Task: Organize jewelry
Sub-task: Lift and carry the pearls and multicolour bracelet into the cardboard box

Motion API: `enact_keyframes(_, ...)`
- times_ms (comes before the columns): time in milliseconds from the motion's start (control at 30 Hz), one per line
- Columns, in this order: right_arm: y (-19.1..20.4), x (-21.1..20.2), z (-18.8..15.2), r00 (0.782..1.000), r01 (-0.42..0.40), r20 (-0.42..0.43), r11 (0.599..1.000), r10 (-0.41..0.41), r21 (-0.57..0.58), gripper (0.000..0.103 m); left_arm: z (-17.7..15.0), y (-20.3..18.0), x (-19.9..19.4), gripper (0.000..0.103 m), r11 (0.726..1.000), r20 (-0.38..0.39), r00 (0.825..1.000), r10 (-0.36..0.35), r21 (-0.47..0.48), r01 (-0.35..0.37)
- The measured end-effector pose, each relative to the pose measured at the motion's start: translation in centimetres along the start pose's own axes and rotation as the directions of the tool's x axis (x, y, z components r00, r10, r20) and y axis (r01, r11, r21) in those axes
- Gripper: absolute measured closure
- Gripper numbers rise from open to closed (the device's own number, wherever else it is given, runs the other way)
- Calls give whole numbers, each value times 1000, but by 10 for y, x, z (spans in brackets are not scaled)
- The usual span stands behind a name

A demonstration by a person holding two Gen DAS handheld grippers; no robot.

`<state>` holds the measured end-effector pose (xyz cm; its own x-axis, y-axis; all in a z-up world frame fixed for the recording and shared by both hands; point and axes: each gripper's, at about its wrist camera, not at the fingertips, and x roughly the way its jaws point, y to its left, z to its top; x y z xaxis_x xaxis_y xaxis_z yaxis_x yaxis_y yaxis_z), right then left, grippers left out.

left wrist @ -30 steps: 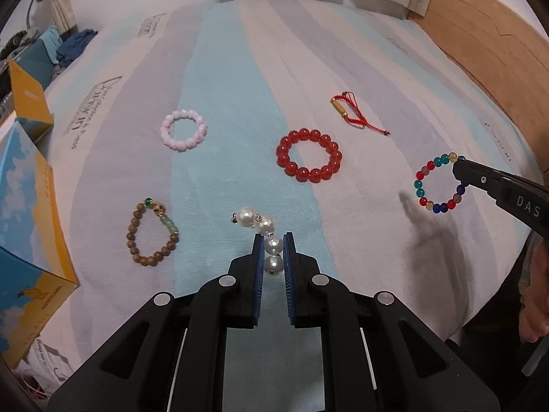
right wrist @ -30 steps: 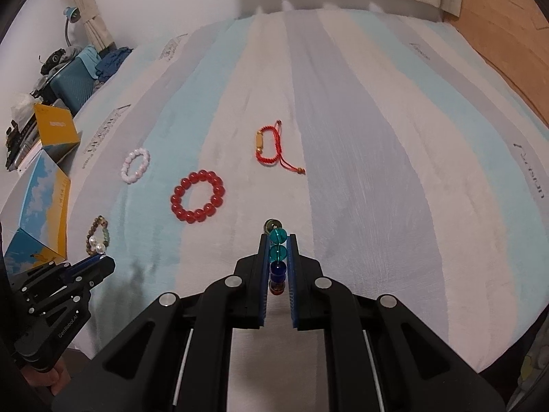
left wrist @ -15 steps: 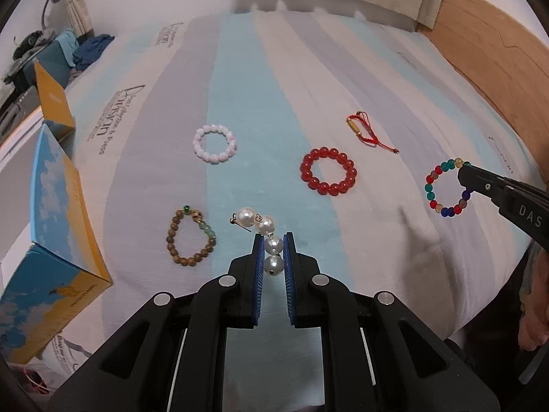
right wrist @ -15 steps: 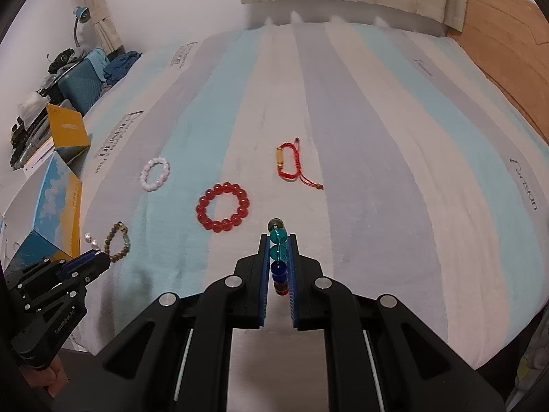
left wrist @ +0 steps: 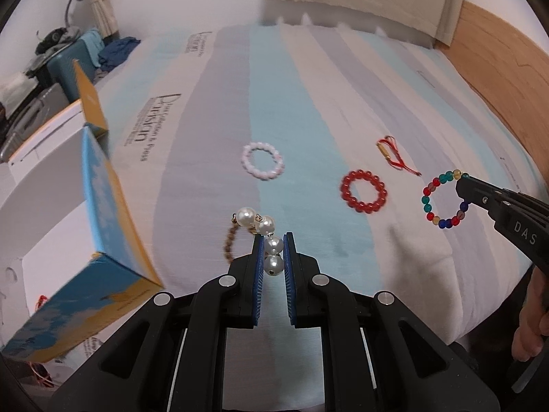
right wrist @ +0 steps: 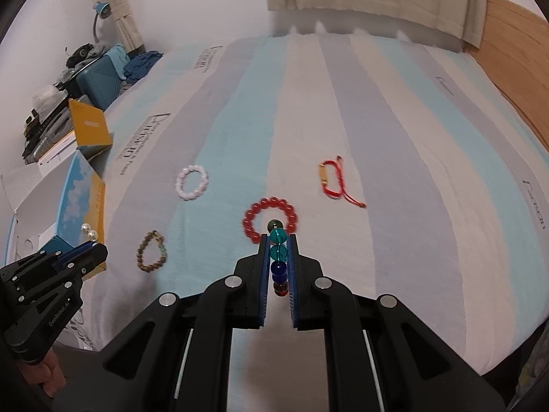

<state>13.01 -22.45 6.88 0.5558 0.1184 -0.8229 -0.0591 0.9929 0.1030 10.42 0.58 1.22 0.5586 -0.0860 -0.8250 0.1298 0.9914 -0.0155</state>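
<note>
Both claws are pinching light, floppy strands above the bed's near edge: left gripper (left wrist: 273, 252) clamping the pearl bracelet (left wrist: 264, 237), right gripper (right wrist: 278, 262) squeezing the slippery multicolor bead bracelet (right wrist: 278, 261) mid-strand.

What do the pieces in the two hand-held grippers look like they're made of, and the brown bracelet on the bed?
Pearl strand in the left hand-held gripper: glossy white pearl or imitation, with gold-toned links. Multicolor bracelet in the right hand-held gripper: translucent beads with highlights, probably glass or acrylic. Brown bracelet: matte, mottled beads, likely wood or seed, plus some greenish stone-like ones.
</note>
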Motion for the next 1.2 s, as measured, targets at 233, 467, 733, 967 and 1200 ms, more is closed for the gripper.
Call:
enact_keyframes(233, 32, -2, 8, 1000, -21, 12, 999, 21, -33, 94, 1, 30, -18, 93, 999, 22, 999, 25, -30, -24)
enact_keyframes(467, 73, -9, 17, 998, -56, 27, 996, 58, -67, 94, 1, 66, -35, 93, 996, 34, 998, 60, -63, -58)
enact_keyframes(733, 121, -11, 27, 995, -92, 30, 989, 97, -119, 94, 0, 110, -58, 93, 989, 52, 993, 102, -110, -95)
enact_keyframes(967, 165, -16, 35, 990, -128, 32, 977, 136, -168, 94, -4, 150, -77, 93, 978, 58, 988, 143, -160, -132)
enact_keyframes(1200, 212, -26, 43, 983, -166, 38, 960, 179, -224, 94, -11, 188, -95, 93, 963, 60, 981, 183, -212, -167)
